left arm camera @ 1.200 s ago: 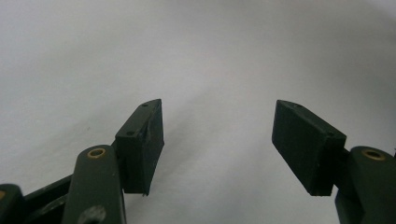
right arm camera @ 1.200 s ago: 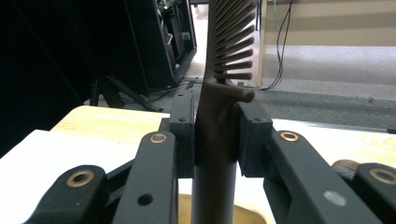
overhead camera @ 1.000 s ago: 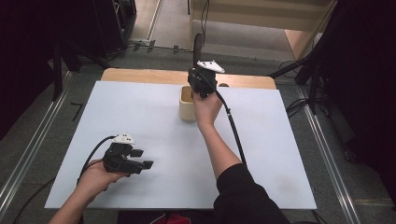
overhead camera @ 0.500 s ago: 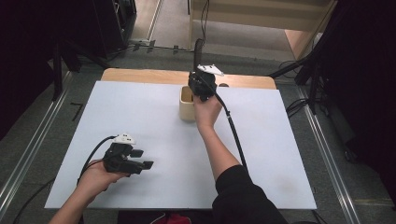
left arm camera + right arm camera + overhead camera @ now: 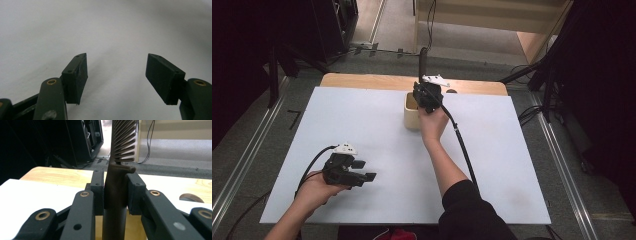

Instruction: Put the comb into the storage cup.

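Note:
A dark comb [image 5: 122, 150] stands upright, teeth at the top, and my right gripper [image 5: 116, 192] is shut on its handle. In the high view the comb [image 5: 423, 62] rises above the right gripper [image 5: 426, 92], which hovers over a beige cup [image 5: 411, 117] at the far middle of the white table sheet [image 5: 337, 115]. The comb's lower end is hidden behind the hand and jaws. My left gripper [image 5: 364, 170] rests near the front left, open, with nothing between its jaws. From the left gripper [image 5: 116, 75] itself I see bare white sheet [image 5: 100, 25].
A wooden strip [image 5: 362, 80] runs along the table's far edge, with a round hole [image 5: 452, 91] in it. The right gripper's cable [image 5: 462, 145] trails over the forearm. Dark equipment and floor cables lie beyond the table; metal rails flank both sides.
The right gripper with the comb has sunk slightly towards the cup. The left hand has stayed still.

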Available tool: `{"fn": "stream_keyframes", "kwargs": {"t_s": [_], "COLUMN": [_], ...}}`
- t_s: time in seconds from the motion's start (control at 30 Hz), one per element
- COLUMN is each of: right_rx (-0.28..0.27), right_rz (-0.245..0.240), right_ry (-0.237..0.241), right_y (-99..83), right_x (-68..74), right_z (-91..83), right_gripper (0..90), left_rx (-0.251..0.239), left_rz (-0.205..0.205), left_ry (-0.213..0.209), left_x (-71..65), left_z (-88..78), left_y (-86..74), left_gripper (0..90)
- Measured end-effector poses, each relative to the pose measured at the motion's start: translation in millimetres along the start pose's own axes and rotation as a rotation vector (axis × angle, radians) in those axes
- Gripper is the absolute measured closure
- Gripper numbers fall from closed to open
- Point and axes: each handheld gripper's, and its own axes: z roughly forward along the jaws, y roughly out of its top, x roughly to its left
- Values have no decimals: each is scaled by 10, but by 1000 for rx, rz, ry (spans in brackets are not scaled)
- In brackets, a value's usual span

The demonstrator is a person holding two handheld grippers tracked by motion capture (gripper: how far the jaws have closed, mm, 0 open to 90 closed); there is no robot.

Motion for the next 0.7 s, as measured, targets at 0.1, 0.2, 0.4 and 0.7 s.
{"fn": "stream_keyframes", "kwargs": {"t_s": [0.1,0.2,0.4,0.7], "right_rx": [-17,-20,-23,-17], "right_rz": [-8,-15,-19,-28], "right_ry": [3,4,11,6], "right_y": [-30,-49,-60,-70], "right_x": [12,26,28,-6], "right_z": [-15,-29,-60,-105], "right_gripper": [695,694,693,693], "left_rx": [0,1,1,1], "left_rz": [1,2,2,1], "left_ry": [0,2,2,1], "left_x": [2,1,-1,0], "left_z": [2,1,4,4], "left_y": [0,-1,0,0], "left_gripper": [352,352,352,352]}}
